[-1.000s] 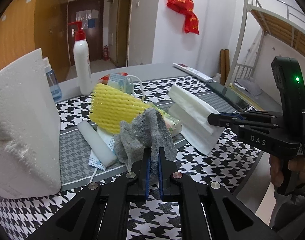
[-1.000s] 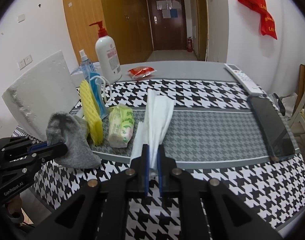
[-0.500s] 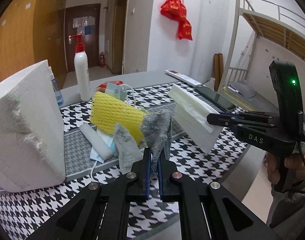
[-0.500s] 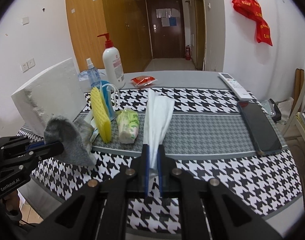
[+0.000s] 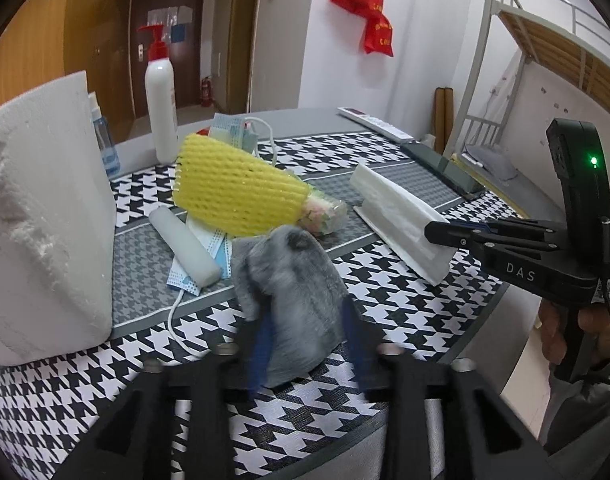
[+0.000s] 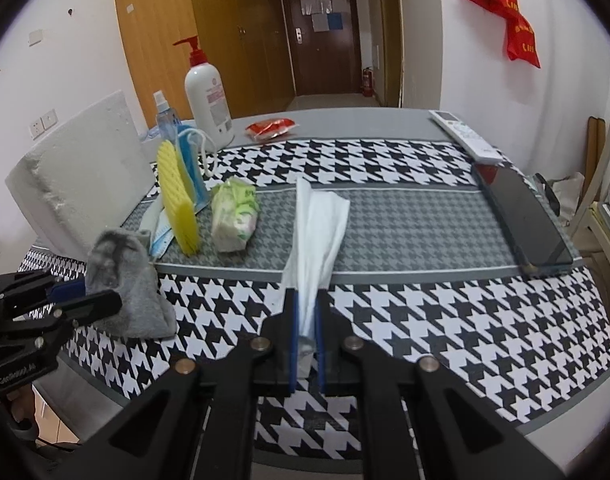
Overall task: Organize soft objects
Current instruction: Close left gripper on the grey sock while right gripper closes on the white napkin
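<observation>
Trouble is looming mainly at the left tongs (image 5: 305, 344): their jaws are opening while the grey sock (image 5: 293, 300) is still standing between them, slumped near the table edge (image 5: 501, 292). The pads no longer seem to be pressing it, so if the sock is clinging to a pad or toppling outward it could be sliding off that edge, which lies just beside it. In the right wrist view the same sock (image 6: 125, 288) is sitting just ahead of the left tongs (image 6: 81, 300).

The right tongs (image 6: 305, 340) are pinching the near end of the folded white tissue (image 6: 317, 232), jaws nearly shut on it, its far end trailing ahead of them. That grip is thin; a tug could be tearing or unfolding the sheets.

Counted, ahead of the left tongs:
- one grey sock
- one yellow foam net (image 5: 237, 196)
- one white foam roll (image 5: 185, 244)
- at least two blue face masks (image 5: 209, 252), possibly more underneath
- one tissue packet (image 6: 233, 216)
- one white foam block (image 5: 45, 220)
- one pump bottle (image 5: 159, 92) and one small spray bottle (image 6: 165, 116)
</observation>
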`<state>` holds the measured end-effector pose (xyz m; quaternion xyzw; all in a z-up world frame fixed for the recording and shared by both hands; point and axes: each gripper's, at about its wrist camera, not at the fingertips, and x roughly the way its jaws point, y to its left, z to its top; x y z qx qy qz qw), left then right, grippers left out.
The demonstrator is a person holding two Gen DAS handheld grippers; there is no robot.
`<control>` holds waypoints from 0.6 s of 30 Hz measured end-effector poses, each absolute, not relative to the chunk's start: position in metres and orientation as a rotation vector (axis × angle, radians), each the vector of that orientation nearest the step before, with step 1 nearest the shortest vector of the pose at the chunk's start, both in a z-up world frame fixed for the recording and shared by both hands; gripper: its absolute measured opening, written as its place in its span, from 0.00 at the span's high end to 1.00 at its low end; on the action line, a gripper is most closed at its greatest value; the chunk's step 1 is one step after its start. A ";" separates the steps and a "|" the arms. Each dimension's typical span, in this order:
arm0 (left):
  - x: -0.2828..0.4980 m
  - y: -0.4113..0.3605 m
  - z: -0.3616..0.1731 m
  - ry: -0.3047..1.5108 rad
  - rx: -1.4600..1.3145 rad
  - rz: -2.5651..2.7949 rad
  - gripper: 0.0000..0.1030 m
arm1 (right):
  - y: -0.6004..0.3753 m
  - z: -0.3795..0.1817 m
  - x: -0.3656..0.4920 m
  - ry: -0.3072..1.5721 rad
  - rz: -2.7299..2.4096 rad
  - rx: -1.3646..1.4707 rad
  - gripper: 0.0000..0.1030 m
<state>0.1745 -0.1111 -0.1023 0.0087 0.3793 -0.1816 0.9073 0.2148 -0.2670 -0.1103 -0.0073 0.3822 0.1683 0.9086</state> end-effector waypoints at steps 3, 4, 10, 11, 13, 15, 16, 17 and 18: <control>0.176 -0.111 -0.103 0.786 0.022 -0.369 0.53 | -0.266 -0.111 0.216 0.790 0.349 -0.017 0.85; 0.177 -0.112 -0.104 0.789 0.026 -0.366 0.52 | -0.266 -0.111 0.217 0.791 0.349 -0.018 0.77; 0.177 -0.114 -0.107 0.805 0.035 -0.356 0.49 | -0.264 -0.110 0.218 0.778 0.364 -0.020 0.53; 0.180 -0.114 -0.108 0.812 0.039 -0.349 0.49 | -0.262 -0.111 0.218 0.781 0.363 -0.025 0.53; 0.183 -0.114 -0.111 0.823 0.040 -0.340 0.50 | -0.258 -0.114 0.220 0.791 0.368 -0.038 0.53; 0.185 -0.113 -0.111 0.831 0.037 -0.342 0.50 | -0.254 -0.117 0.222 0.800 0.371 -0.050 0.53; 0.186 -0.113 -0.111 0.831 0.038 -0.339 0.51 | -0.253 -0.118 0.223 0.804 0.372 -0.053 0.53; 0.185 -0.114 -0.112 0.832 0.043 -0.338 0.52 | -0.252 -0.120 0.223 0.807 0.373 -0.055 0.53; 0.185 -0.114 -0.112 0.831 0.046 -0.337 0.58 | -0.251 -0.121 0.225 0.814 0.371 -0.060 0.53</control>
